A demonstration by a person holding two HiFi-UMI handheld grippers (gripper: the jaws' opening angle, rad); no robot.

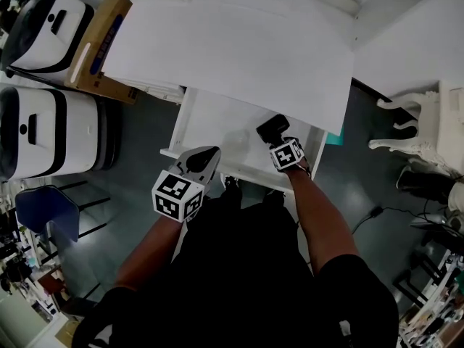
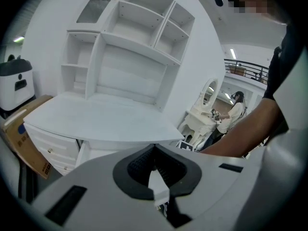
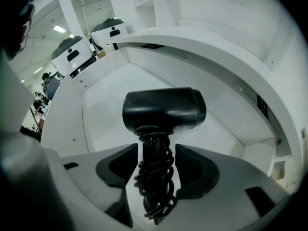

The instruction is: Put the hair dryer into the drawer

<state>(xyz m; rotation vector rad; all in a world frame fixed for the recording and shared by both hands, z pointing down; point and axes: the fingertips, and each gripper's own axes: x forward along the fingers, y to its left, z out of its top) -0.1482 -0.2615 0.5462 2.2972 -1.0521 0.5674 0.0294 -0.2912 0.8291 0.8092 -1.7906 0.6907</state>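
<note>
The right tool clamps the black plastic hair dryer by its cord-wrapped handle, with the open white drawer just ahead and beneath. Lower it flat before releasing. The left tool is clenched, empty.

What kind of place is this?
Probably a large hall or showroom staged with bedroom furniture, not a home: a white shelved desk, an ornate mirrored vanity, and bulky white machines beside a cardboard box.

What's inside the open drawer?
The drawer's visible floor is bare; the right gripper holds the hair dryer over it. The desktop hides the drawer's rear from the head view.
</note>
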